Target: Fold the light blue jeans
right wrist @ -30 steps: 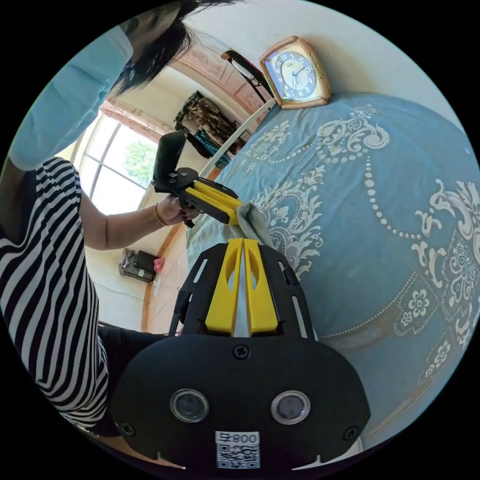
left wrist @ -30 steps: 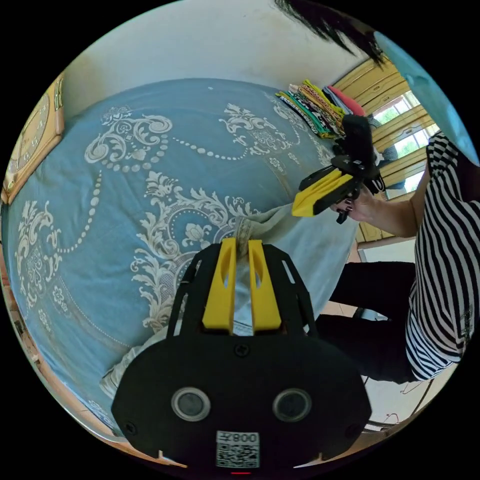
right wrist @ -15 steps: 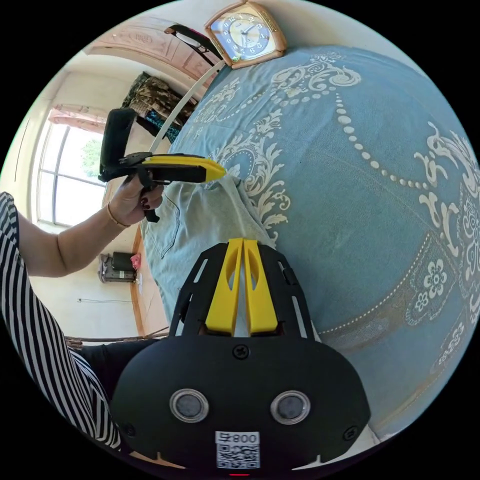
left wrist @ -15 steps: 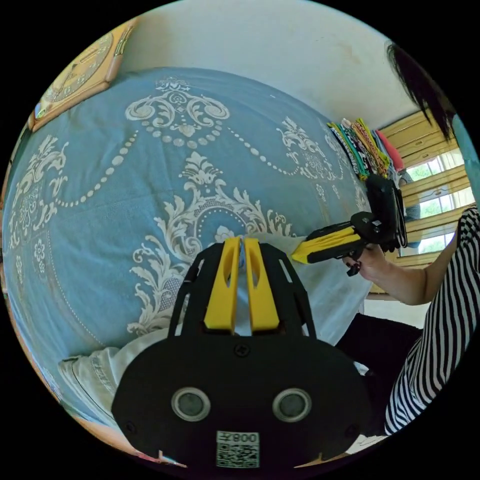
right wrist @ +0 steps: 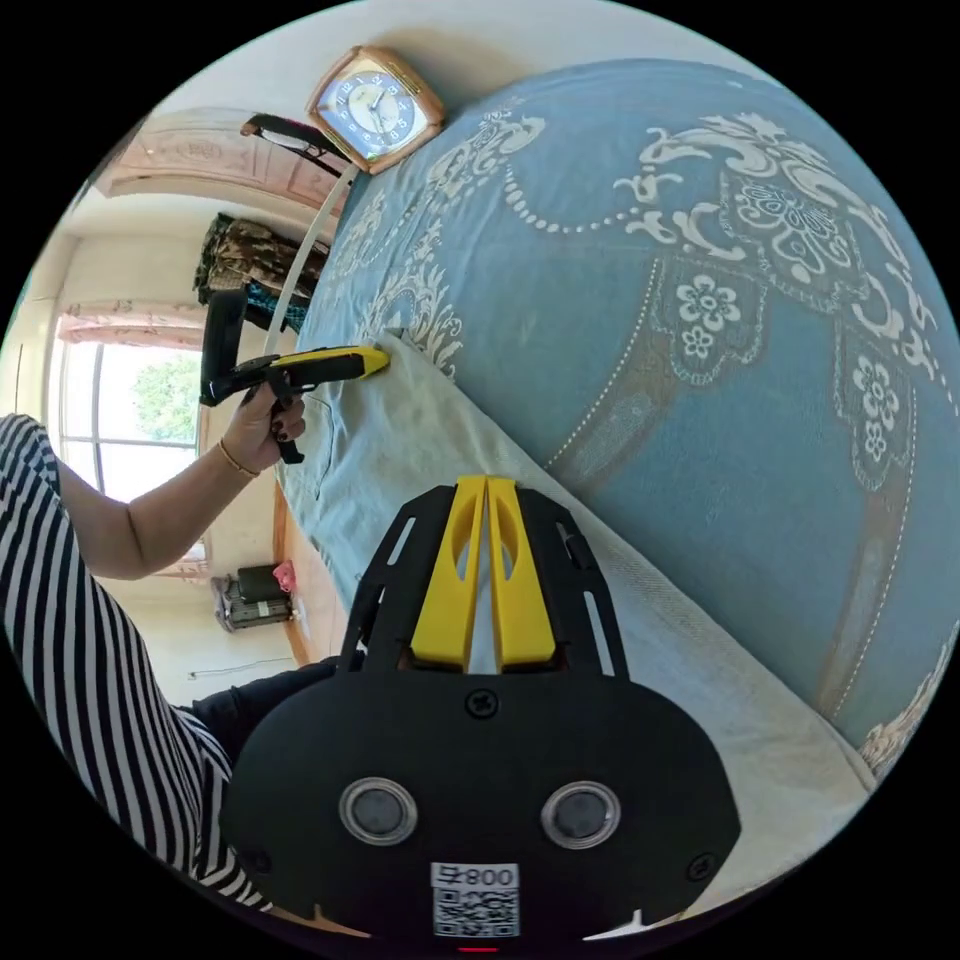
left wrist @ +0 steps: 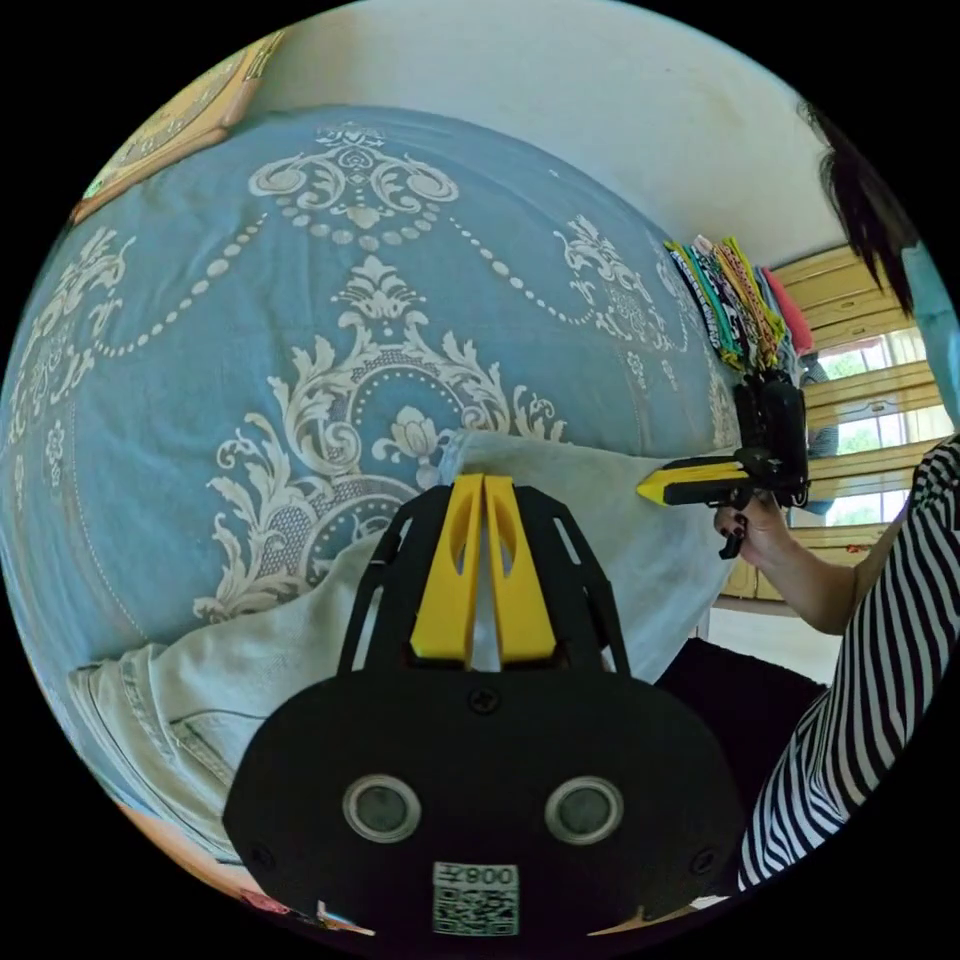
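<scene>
On the blue patterned bed (left wrist: 200, 330), light blue jeans (left wrist: 600, 500) lie stretched flat, left gripper (left wrist: 484, 482) and right gripper (right wrist: 486, 484) fingers clenched on an edge, folding seemingly barely begun.

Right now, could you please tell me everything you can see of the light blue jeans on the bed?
The light blue jeans are pale, faded denim with visible seams and stitching near one end. They lie stretched in a long band along the near edge of a blue bedspread with a white ornamental pattern, part draping over the side. The left tool is shut on the cloth at one point, and the right tool is shut on it further along the same edge, so the fabric runs flat between them.
</scene>
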Motion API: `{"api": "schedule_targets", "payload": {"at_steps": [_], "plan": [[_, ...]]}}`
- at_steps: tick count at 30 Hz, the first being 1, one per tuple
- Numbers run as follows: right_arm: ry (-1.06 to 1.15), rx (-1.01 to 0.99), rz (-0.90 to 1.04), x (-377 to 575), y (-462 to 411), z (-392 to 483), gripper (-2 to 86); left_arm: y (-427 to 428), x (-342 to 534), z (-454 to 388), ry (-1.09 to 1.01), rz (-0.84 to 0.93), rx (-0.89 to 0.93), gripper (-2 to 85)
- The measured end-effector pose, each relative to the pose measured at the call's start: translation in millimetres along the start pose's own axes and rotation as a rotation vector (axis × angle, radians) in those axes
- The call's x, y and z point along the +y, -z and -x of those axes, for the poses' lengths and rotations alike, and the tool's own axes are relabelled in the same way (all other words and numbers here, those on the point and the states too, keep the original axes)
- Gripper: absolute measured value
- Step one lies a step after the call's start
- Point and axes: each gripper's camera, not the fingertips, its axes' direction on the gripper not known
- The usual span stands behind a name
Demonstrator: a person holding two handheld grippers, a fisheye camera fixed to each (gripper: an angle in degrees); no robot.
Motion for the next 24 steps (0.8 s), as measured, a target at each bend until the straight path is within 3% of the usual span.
{"api": "schedule_targets", "payload": {"at_steps": [6, 10, 15, 19, 24], "plan": [[-0.073, 0.075, -0.036, 82, 57, -2, 0.1, -55, -28, -79, -0.145, 0.028, 0.145, 0.3], [-0.169, -0.064, -0.076, 127, 81, -22, 0.1, -139, -54, -134, -0.209, 0.249, 0.088, 0.4], [-0.192, 0.042, -0.130, 200, 140, -13, 0.2, -169, -70, -183, -0.200, 0.206, 0.227, 1.1], [-0.381, 0.033, -0.223, 285, 191, -30, 0.6, -224, -105, -274, -0.426, 0.284, 0.404, 4.1], [-0.718, 0.175, -0.415, 432, 281, -44, 3.1, -319, -156, -416, -0.786, 0.415, 0.560, 9.2]]}}
